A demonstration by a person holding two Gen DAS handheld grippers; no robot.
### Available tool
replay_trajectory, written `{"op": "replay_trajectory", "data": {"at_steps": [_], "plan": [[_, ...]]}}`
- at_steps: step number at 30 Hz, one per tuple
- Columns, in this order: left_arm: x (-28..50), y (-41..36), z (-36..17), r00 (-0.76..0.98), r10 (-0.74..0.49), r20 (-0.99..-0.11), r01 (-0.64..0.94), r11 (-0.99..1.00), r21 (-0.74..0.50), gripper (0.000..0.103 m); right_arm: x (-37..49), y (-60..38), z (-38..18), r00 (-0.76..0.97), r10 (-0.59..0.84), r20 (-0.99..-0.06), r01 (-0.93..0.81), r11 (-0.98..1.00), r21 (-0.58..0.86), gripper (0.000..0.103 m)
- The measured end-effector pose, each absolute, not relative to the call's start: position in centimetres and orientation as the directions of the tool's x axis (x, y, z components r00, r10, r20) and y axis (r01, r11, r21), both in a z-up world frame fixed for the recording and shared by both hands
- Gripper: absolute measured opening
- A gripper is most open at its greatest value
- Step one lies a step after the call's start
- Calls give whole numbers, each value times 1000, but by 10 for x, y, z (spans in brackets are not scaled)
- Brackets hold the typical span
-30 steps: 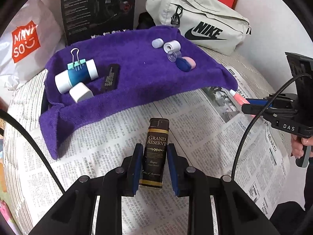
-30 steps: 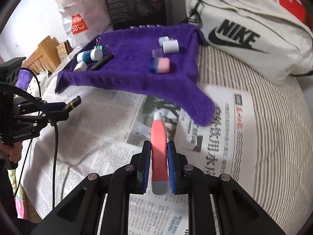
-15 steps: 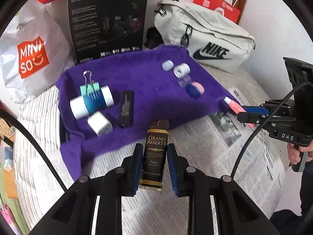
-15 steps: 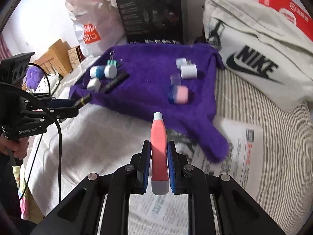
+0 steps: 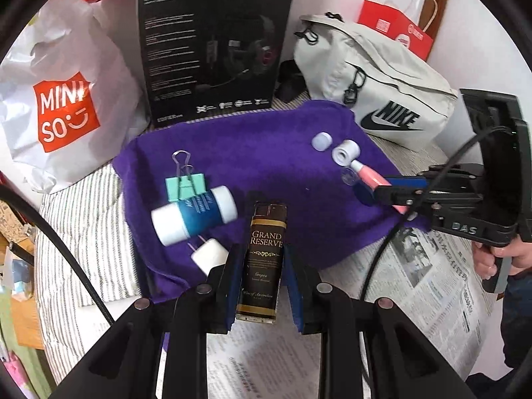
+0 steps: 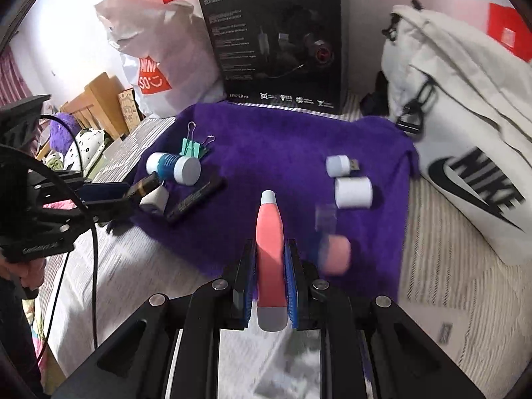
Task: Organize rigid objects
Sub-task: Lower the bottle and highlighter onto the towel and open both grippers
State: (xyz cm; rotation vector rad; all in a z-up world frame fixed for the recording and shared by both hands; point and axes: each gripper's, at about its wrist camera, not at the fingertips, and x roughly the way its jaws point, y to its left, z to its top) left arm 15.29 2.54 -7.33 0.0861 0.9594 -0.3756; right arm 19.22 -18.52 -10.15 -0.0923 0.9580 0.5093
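Right wrist: jaws clamp pink tube (image 6: 269, 249), long axis forward, tip toward purple towel (image 6: 282, 153); left jaws grip lighter (image 5: 262, 262) lengthwise.

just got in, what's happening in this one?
A person holds a gripper in each hand over a bed. The left gripper is shut on a small dark lighter; the right gripper is shut on a pink tube. Both hover at the near edge of a purple towel, where a binder clip, a blue-and-white bottle, a white plug and small caps already lie. Neither item is set down yet.
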Motion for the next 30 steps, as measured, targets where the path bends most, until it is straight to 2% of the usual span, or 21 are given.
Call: {"op": "replay_trajectory", "data": {"at_steps": [10,18,21,23,24,30], "plan": [[173,39,-81,504,-277,-818,338,935,-108,24,223,-163,-142,427,289,-857,-444,892,80,17],[186,36,-87,488,-283,-826,348,931,-113,24,227,-158,-144,442,275,-854,-469,882,41,17],[188,32,-88,484,-286,-827,354,928,-114,24,225,-157,-144,430,294,-854,-495,867,49,26],[190,30,-90,479,-288,-829,358,927,-115,24,222,-159,-142,417,314,-853,-507,859,69,42],[191,29,-91,477,-287,-831,358,927,-115,24,220,-161,-141,424,312,-850,-507,860,63,45],[194,17,-96,461,-296,-836,374,920,-119,24,208,-181,-124,452,314,-835,-478,876,71,45]]}}
